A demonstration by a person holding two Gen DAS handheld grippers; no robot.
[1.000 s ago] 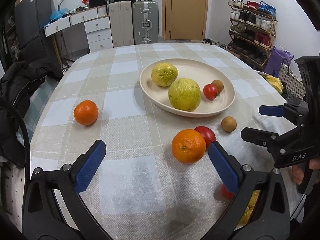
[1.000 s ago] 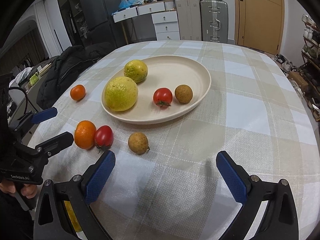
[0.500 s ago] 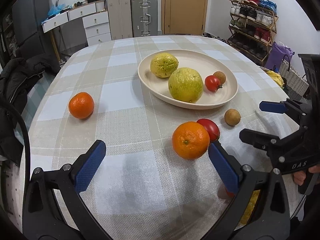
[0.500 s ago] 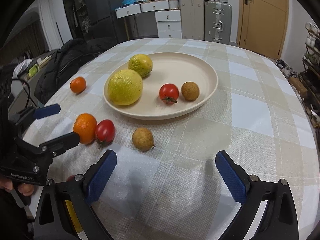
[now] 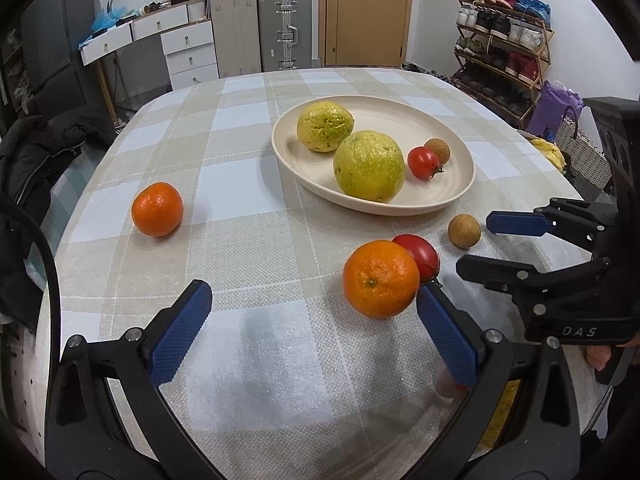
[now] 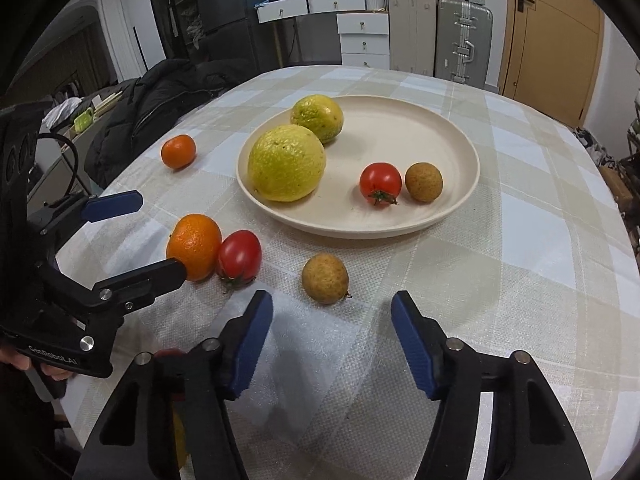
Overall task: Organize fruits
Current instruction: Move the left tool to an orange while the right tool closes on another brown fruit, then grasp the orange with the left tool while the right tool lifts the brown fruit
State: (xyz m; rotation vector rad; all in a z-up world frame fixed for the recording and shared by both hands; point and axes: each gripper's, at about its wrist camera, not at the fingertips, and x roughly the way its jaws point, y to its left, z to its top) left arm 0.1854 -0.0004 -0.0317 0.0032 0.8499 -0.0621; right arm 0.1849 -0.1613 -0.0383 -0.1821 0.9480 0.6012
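Observation:
A cream plate point(image 6: 456, 208) holds two yellow-green citrus fruits point(image 6: 286, 162), a tomato point(image 6: 380, 182) and a brown round fruit point(image 6: 423, 176). On the cloth lie a near orange point(image 5: 380, 278), a red tomato point(image 5: 422, 254) touching it, a small brown fruit point(image 6: 325, 278) and a far orange point(image 5: 157, 209). My left gripper point(image 5: 312, 296) is open and empty, its right fingertip beside the near orange. The jaws of my right gripper point(image 6: 331, 300) are closing; the small brown fruit sits just ahead of the tips, untouched.
A black jacket point(image 6: 160, 108) hangs on a chair past the table's left edge. Something small and red point(image 6: 168, 354) and something yellow point(image 5: 496, 412) lie near the front edge, mostly hidden by the grippers. Suitcases, drawers and a shoe rack stand beyond.
The right gripper's jaws have narrowed a lot and it has edged toward the small brown fruit. The left gripper stays wide, with the near orange by its right finger.

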